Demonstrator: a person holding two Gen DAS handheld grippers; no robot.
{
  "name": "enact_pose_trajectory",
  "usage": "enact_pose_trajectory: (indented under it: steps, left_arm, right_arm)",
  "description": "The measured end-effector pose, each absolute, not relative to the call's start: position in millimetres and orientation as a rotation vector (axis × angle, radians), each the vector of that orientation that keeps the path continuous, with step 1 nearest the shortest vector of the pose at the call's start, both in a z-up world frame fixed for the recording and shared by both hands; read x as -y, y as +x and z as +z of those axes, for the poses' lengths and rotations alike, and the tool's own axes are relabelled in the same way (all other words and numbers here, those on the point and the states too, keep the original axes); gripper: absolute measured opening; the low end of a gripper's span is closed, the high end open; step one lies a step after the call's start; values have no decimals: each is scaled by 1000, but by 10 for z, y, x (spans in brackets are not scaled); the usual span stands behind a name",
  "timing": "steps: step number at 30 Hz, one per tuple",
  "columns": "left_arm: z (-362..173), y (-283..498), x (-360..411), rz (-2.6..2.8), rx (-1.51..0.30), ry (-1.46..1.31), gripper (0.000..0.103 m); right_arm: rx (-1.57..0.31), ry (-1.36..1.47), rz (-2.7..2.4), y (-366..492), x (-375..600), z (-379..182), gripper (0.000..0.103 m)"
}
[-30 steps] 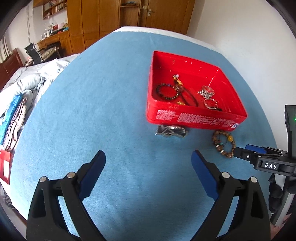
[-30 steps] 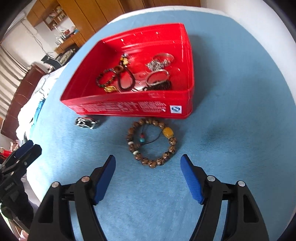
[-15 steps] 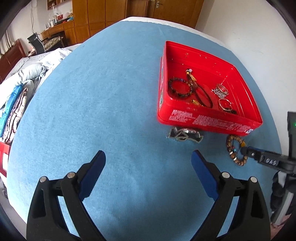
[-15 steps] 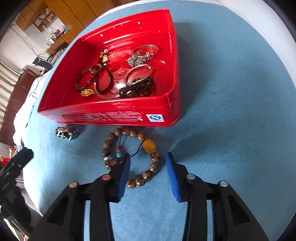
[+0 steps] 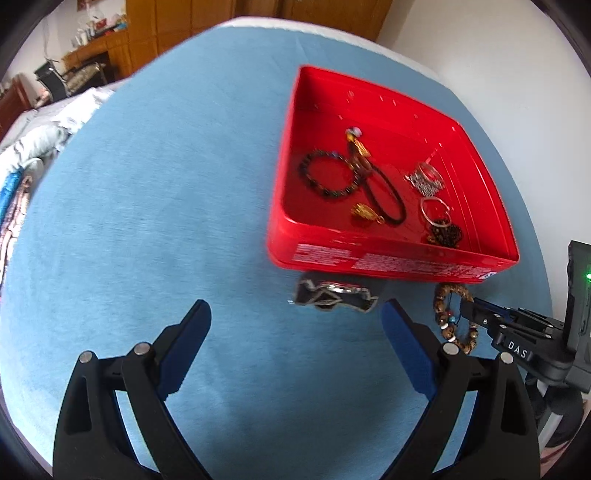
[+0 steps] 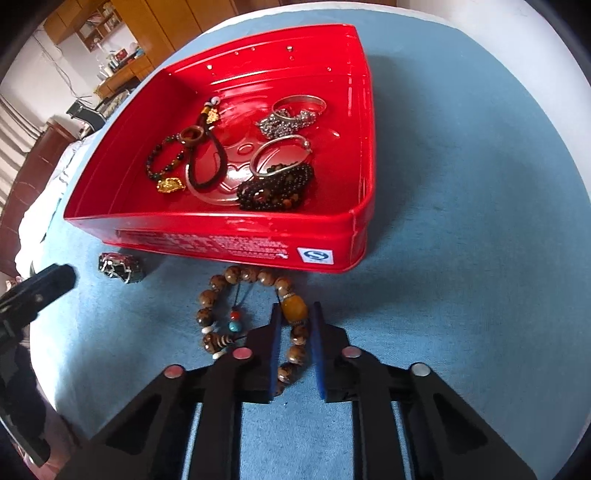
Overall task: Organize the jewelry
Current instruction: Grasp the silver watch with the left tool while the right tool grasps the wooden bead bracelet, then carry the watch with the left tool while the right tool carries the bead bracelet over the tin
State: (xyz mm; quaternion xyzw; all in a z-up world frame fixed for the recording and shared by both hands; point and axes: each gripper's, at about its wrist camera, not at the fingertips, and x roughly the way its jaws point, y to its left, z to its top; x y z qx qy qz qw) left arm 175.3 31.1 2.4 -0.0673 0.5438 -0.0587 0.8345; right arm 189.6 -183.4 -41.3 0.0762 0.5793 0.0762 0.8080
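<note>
A red tray [image 6: 221, 230] [image 5: 369, 254] holds several bracelets, chains and rings. A brown bead bracelet [image 6: 255, 275] with an amber bead lies on the blue cloth just in front of the tray; it also shows in the left wrist view [image 5: 448, 295]. My right gripper [image 6: 295, 314] is closed on its right side, the amber bead between the pads. A dark silver-trimmed piece [image 5: 332, 297] [image 6: 118, 267] lies left of it. My left gripper [image 5: 295, 314] is open and empty, just short of that piece.
The blue cloth covers a round table [image 5: 147, 184] with a white wall behind on the right. A bed [image 5: 33, 147] and wooden cabinets [image 6: 159, 18] lie beyond the left edge. My right gripper also shows in the left wrist view [image 5: 469, 310].
My right gripper moved forward and closed on the bead bracelet. My left gripper moved forward and right toward the dark piece and stayed open.
</note>
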Motion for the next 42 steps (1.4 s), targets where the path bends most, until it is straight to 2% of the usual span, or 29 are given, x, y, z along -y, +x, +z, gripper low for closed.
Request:
enact_pose_trajectory:
  steps: [14,15,16,21,23,29,31,35,42]
  left_arm:
    - [-304,2085,-11,-138,-1250,-150,90]
    - [-330,2104,10,-145,-1261,-147,87]
    - [-346,2113,27,-146,-1268,-134,79]
    - [-354,2138,103,-143,-1266,-97,72]
    - [-356,2140,142,-153,-1265,-91,64]
    - [-361,2122,203,-144,-1266,-58,51]
    - [-348,2096,165,-148,-1269,-66,49]
    - [-335,2039,90,-147,-1262,-72,40]
    - [-319,1837,-72,-175,-1258,-105,36]
  right_arm:
    - [-1240,183,192,1834,1886,-409,13]
    - [-1240,185,194,1839,1888,-414,13]
    - [-1240,188,196,1839,1896,-414,13]
    - [-1239,190,202,1838,1907,-420,13]
    - [-1239,191,203,1838,1910,-420,13]
    - [-1239,188,201,1826,1902,-415,13]
    - [-1242,190,199,1820,1900,-412,13]
    - [-1250,192,204,1806,1880,-408,13]
    - [-1275,197,225,1726,1807,-410,14]
